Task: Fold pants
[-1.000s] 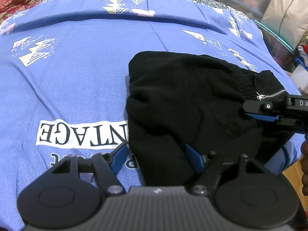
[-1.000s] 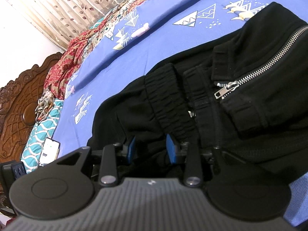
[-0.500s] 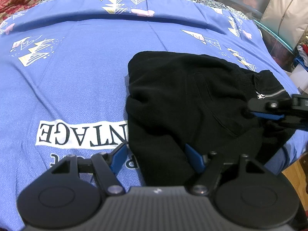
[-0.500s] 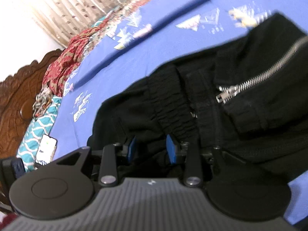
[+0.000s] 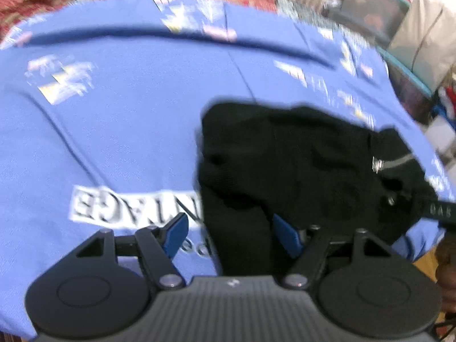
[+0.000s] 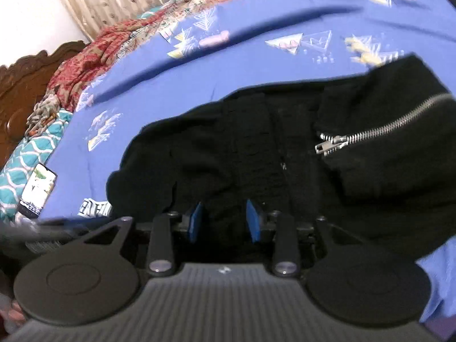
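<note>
Black pants [image 5: 285, 156] lie bunched and folded on the blue printed bedsheet [image 5: 128, 128], with a silver zipper [image 5: 396, 161] at their right end. My left gripper [image 5: 230, 232] is open at the pants' near left edge. One of its pads is over the sheet and the other over the black cloth. In the right wrist view the pants [image 6: 228, 156] fill the middle, with the zipper [image 6: 384, 131] to the right. My right gripper [image 6: 225, 222] is shut on black cloth below the elastic waistband. Its body [image 5: 433, 209] shows at the pants' right edge.
A phone [image 6: 37, 188] lies on a teal patterned cover at the left. A red patterned blanket [image 6: 85, 62] and a carved wooden headboard [image 6: 17, 85] stand beyond it. Storage boxes [image 5: 376, 8] line the far right of the bed. A hand [image 5: 447, 259] shows at the right edge.
The left gripper has lifted a little and its view is now blurred. The right gripper has rolled and slid toward the bed's near right edge, the cloth staying between its pads.
</note>
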A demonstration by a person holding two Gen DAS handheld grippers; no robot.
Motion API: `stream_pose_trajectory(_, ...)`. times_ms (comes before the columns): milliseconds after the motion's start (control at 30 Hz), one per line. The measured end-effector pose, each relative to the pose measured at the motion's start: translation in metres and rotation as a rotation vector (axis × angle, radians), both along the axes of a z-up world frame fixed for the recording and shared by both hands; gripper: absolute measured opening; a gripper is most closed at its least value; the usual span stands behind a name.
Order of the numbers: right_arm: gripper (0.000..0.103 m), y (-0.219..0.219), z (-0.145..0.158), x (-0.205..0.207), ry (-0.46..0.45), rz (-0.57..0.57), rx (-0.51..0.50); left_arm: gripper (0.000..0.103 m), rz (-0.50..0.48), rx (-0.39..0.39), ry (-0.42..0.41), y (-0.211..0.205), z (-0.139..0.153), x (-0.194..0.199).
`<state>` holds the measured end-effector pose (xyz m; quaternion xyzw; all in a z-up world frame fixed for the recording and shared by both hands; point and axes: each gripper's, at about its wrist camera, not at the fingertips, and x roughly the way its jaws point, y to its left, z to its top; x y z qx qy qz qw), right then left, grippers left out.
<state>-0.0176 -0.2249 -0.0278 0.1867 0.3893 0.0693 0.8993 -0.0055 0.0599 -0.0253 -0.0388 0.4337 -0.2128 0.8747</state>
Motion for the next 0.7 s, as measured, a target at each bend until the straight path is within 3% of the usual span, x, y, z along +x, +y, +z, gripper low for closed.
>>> stream_pose_trajectory(100,0.039,-0.023,0.021,-0.016,-0.112,-0.022,0.053,0.066,0.013,-0.031,-0.053,0.008,0.028,0.002)
stream_pose_trajectory(233,0.055,-0.087,0.040,-0.045,-0.225,-0.259,0.000,0.066,-0.040,-0.073,-0.107,-0.013,0.057,0.017)
stream_pose_trajectory(267,0.064,-0.106,0.039,-0.052,-0.228,-0.330,0.006,0.064,-0.065,-0.085,-0.108,-0.022,0.059,0.021)
stream_pose_trajectory(333,0.072,-0.141,0.030,-0.064,-0.207,-0.465,0.046,0.061,-0.115,-0.093,-0.090,-0.047,0.060,0.030)
stream_pose_trajectory(400,0.072,-0.169,0.015,-0.068,-0.169,-0.549,0.088,0.050,-0.166,-0.090,-0.048,-0.072,0.052,0.038)
stream_pose_trajectory(533,0.073,-0.190,-0.017,-0.051,-0.083,-0.575,0.163,0.047,-0.213,-0.074,0.035,-0.106,0.041,0.049)
stream_pose_trajectory(600,0.063,-0.185,-0.025,-0.037,-0.056,-0.558,0.176,0.047,-0.225,-0.089,0.065,-0.111,0.042,0.056)
stream_pose_trajectory(633,0.037,-0.179,-0.023,-0.031,-0.047,-0.535,0.159,0.047,-0.232,-0.096,0.076,-0.113,0.045,0.060)
stream_pose_trajectory(667,0.024,-0.171,-0.020,-0.028,-0.025,-0.503,0.134,0.049,-0.240,-0.103,0.081,-0.116,0.049,0.061)
stream_pose_trajectory(700,0.023,-0.161,-0.010,-0.027,-0.014,-0.483,0.110,0.051,-0.251,-0.112,0.078,-0.119,0.056,0.062)
